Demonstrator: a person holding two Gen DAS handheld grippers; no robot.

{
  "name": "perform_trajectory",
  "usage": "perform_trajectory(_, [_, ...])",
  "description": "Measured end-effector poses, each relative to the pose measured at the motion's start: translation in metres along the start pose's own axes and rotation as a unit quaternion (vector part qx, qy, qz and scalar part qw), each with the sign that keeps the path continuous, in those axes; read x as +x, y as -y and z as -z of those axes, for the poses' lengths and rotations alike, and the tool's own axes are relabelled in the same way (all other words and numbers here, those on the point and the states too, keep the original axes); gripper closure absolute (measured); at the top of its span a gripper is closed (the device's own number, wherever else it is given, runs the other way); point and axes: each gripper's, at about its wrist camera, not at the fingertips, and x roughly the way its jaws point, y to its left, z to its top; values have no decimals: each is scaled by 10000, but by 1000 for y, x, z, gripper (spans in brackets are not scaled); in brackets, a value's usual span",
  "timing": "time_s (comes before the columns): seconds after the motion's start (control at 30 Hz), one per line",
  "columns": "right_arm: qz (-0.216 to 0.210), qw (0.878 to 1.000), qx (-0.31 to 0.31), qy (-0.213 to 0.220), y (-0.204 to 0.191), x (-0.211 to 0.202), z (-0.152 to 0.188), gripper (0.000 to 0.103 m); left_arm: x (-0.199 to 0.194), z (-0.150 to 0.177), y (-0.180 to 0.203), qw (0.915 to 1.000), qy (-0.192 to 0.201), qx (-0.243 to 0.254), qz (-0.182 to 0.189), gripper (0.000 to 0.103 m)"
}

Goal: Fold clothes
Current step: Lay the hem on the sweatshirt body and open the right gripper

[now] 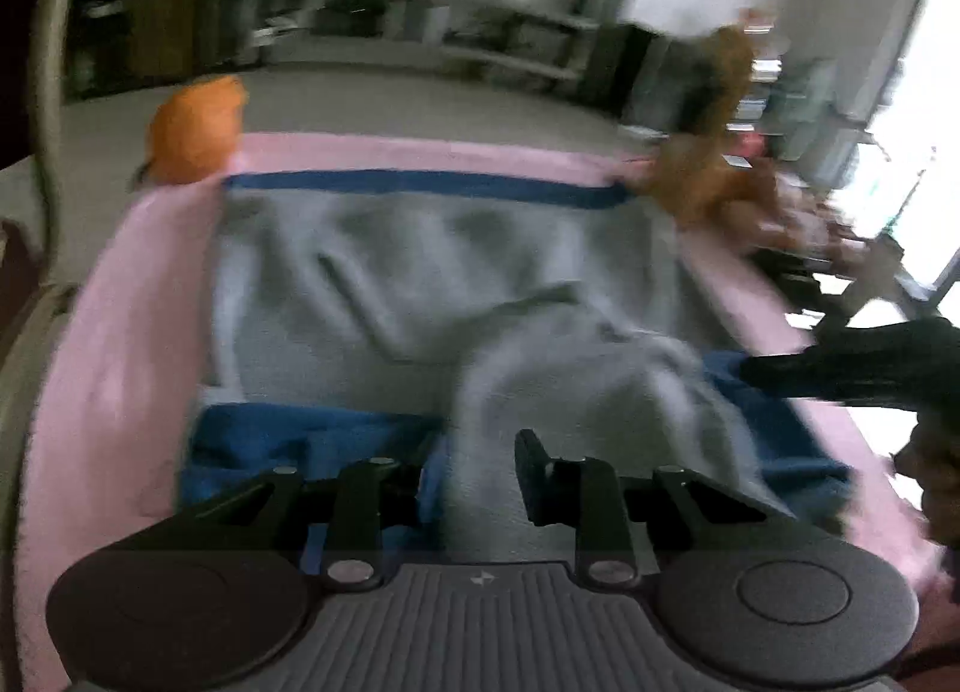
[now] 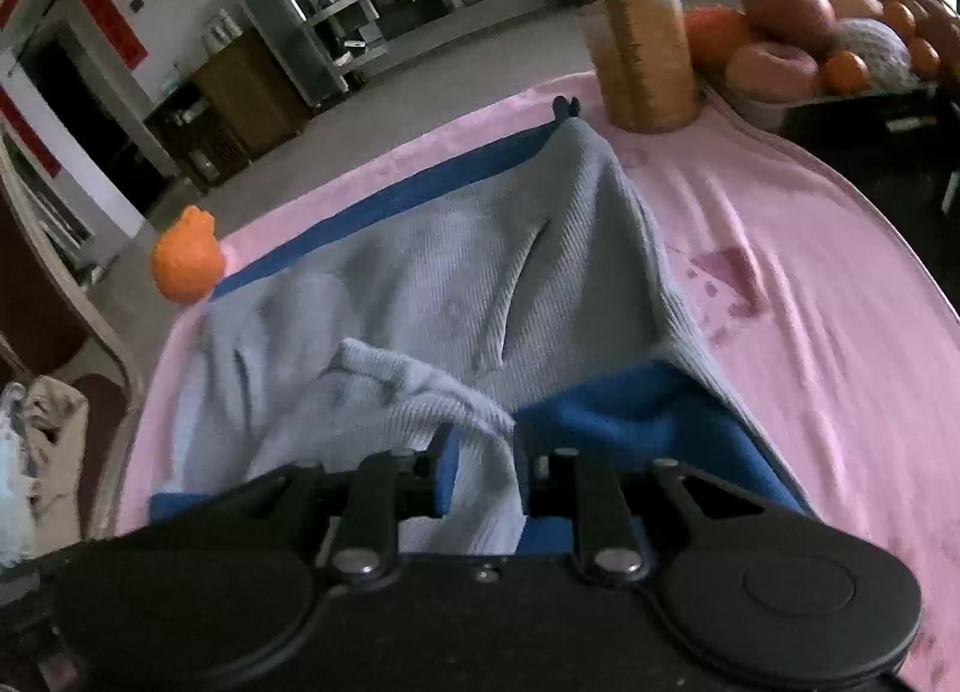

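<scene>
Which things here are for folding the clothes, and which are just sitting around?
For the job: grey and blue garment; left gripper and right gripper, each pinching its cloth.

Just lying about: orange toy, fruit pile, tan post, pink blanket underneath.

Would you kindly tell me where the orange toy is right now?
The orange toy sits at the pink blanket's far left corner in both views, beside the end of the grey garment's blue band.
</scene>
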Motion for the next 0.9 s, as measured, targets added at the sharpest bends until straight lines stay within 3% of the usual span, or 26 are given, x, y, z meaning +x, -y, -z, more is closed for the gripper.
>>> perform_trajectory(0.1, [-495,9980,141,-373,8,-8,5,83,-14,19,31,9952,-97,704,677,77])
perform_trajectory(0.17, [-1080,9911,89,-772,12,-8,14,83,-15,36,49,9883,-235,1230,866,74])
perform_trajectory(0.2, [-1301,9865,63,-988,13,-6,19,83,-12,42,58,9844,-310,1519,832,70])
perform_trajectory(0.27, [-1528,9787,-15,-1371,13,-1,28,83,7,57,63,9778,-680,1928,459,70])
perform_trajectory(0.33, [-1124,9801,-218,-1621,18,11,35,84,30,67,57,9711,-1119,2110,-8,67])
perform_trajectory(0.37, [-915,9811,-290,-1681,20,15,36,85,31,68,55,9700,-1095,2172,12,67])
perform_trajectory(0.4, [-739,9817,-348,-1722,23,19,37,101,31,66,53,9706,-1116,2134,38,67])
perform_trajectory(0.5, [-455,9824,-467,-1748,24,19,36,103,26,61,49,9701,-1237,2076,212,76])
perform_trajectory(0.6, [-552,9845,-474,-1594,19,7,30,90,-4,46,45,9769,-772,1873,683,76])
perform_trajectory(0.63, [-759,9854,-398,-1471,20,0,25,84,-15,39,42,9795,-519,1762,829,74])
perform_trajectory(0.7, [-1270,9846,-203,-1182,21,-16,16,83,-31,25,35,9841,-58,1458,1012,70])
perform_trajectory(0.8, [-1827,9805,104,-724,20,-28,1,83,-23,0,17,9939,251,668,838,70])
perform_trajectory(0.9, [-1792,9816,298,-580,13,-14,-10,84,16,-17,1,9993,-54,16,374,78])
